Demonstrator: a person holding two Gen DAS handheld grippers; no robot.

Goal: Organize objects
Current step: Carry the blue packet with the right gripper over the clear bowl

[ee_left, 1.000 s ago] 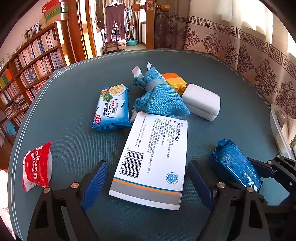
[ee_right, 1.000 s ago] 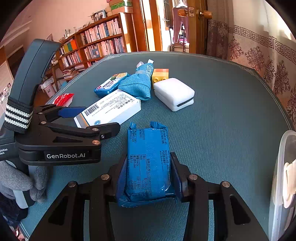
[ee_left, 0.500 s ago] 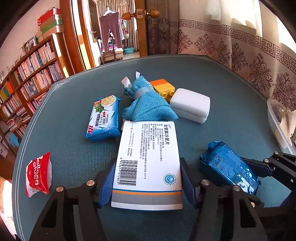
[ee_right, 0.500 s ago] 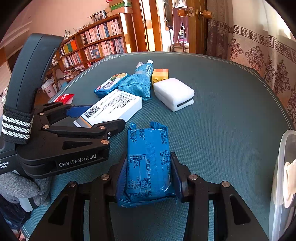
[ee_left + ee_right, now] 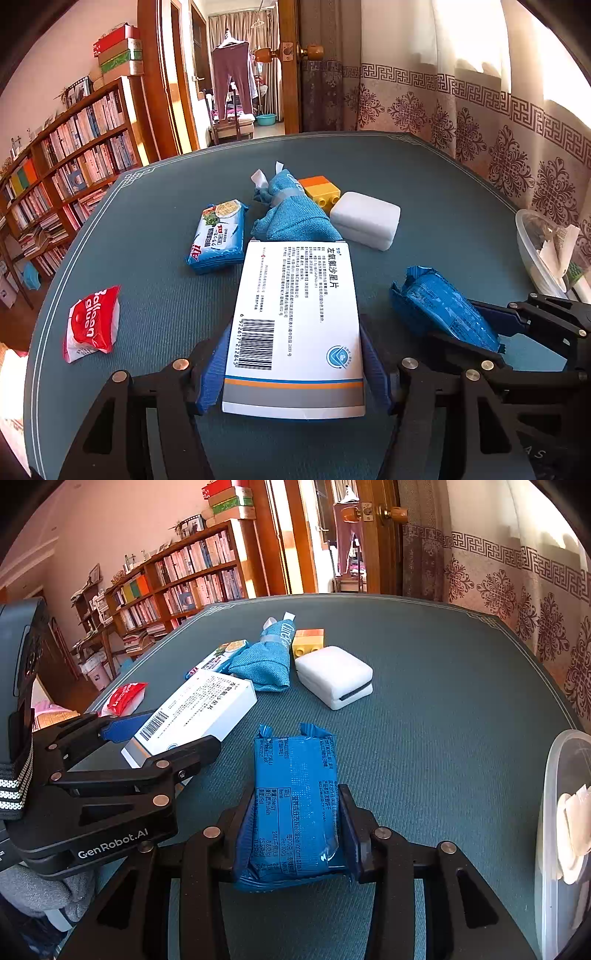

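A white medicine box (image 5: 295, 306) with a barcode and an orange stripe sits lengthwise between my left gripper's blue pads, and my left gripper (image 5: 295, 363) is shut on its sides. The right wrist view shows the same box (image 5: 195, 709) in the left gripper (image 5: 162, 738), just above the green table (image 5: 443, 701). My right gripper (image 5: 297, 812) is shut on a blue snack packet (image 5: 295, 794), which is also seen in the left wrist view as a blue snack packet (image 5: 443, 306) to the right of the box.
Behind the box lie a blue cracker packet (image 5: 218, 232), a blue cloth pouch (image 5: 291, 218), a yellow-orange brick (image 5: 319, 188) and a white case (image 5: 365, 219). A red packet (image 5: 92, 325) lies near the left edge. A clear plastic container (image 5: 535, 251) stands at right.
My left gripper's jaws closed from wide open onto the sides of the white box, then rose a little with it. The right gripper kept still with the blue packet.
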